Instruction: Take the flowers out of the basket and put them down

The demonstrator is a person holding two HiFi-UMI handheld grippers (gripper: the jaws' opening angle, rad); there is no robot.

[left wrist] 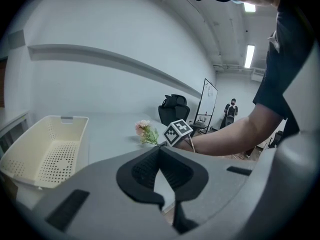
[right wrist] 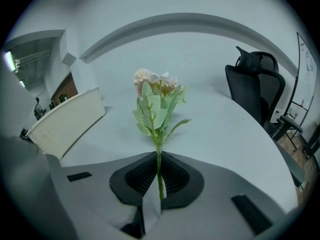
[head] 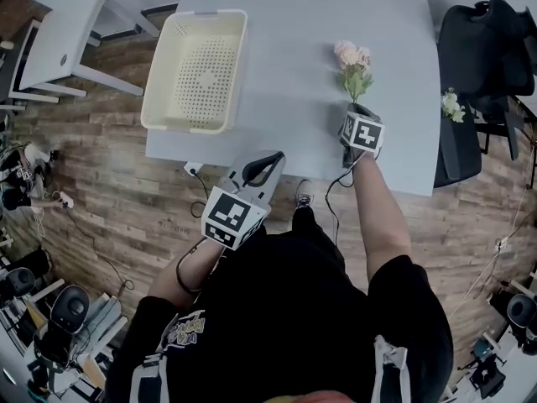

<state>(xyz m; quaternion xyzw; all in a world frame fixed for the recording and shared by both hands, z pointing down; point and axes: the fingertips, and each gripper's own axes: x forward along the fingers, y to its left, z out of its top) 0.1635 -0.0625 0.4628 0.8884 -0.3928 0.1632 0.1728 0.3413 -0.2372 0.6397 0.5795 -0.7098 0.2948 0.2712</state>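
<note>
Nearest the person, the left gripper (head: pixel 265 163) hangs at the near edge of the table (head: pixel 294 49) with its fingers (left wrist: pixel 145 170) pressed together and nothing between them, so it plays no part for now. A little further out and to the right, the right gripper (head: pixel 356 110) has its fingers (right wrist: pixel 175 176) closed tight on the thin green stem of the flowers (head: pixel 353 60), low down, below the leaves. The pink and cream heads point away from the person over the bare table top. Whether the heads already touch the surface cannot be told. The bunch is out of the basket (head: pixel 195 14), which sits well apart at the table's left edge and looks empty. The flowers will likely be very light, with soft petals that crush easily and a slim stem that may bend or swivel in a pinch. The low stem is the right place to hold, and the heads and leaves are best left untouched. A gentle lowering until the bunch lies flat, then a small opening of the fingers, should be enough. There is plenty of bare table ahead and to the left of the flowers. The right edge of the table is nearer, with a dark chair (head: pixel 482 32) just beyond it, so setting down straight ahead or slightly left looks safest.
</note>
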